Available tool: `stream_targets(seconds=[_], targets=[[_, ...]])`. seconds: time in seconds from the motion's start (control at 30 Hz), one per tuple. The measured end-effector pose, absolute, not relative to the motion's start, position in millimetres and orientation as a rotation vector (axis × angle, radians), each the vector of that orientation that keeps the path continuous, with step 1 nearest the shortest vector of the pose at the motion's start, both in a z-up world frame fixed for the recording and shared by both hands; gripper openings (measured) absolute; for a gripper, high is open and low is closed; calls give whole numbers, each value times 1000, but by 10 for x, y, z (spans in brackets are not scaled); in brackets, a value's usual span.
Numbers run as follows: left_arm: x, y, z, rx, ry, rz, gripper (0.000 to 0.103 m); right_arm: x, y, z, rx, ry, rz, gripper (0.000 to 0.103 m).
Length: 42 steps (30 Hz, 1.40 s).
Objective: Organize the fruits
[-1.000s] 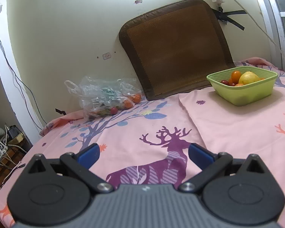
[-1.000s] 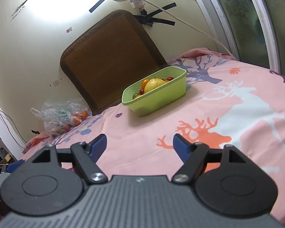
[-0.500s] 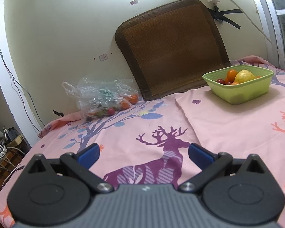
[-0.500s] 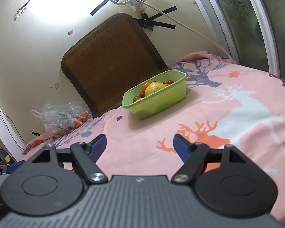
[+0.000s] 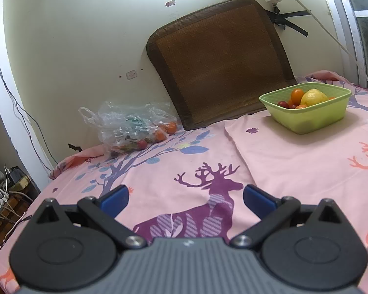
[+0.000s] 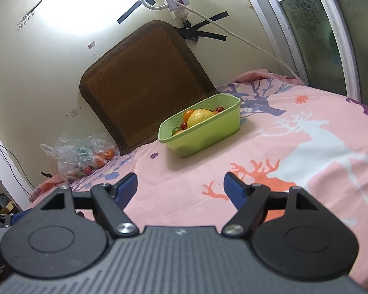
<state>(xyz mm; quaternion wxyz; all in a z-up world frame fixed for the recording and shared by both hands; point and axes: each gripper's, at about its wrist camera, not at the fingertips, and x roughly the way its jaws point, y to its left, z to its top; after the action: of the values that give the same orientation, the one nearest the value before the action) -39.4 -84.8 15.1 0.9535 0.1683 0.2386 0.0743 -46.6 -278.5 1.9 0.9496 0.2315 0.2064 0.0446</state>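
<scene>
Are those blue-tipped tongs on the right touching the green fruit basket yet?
Apart. In the right wrist view the right tongs stand open, with a wide stretch of pink bedsheet between their tips and the green basket.

A bed (image 5: 189,152) under a pink deer-print sheet carries a green fruit basket (image 5: 306,120) ahead-right of the left jaws and a clear plastic bag of fruit (image 5: 132,127) ahead-left, against the wall.

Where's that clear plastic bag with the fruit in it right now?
The plastic bag lies on the pink sheet against the wall, just left of the brown mat in both views, well left of the green basket.
</scene>
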Motion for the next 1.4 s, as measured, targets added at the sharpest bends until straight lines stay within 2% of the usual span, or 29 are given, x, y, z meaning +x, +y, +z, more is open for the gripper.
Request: stream_targets(seconds=[1.4], targets=[[-380, -847, 155, 367, 475, 192, 103, -467, -2783, 11, 483, 416, 87, 83]])
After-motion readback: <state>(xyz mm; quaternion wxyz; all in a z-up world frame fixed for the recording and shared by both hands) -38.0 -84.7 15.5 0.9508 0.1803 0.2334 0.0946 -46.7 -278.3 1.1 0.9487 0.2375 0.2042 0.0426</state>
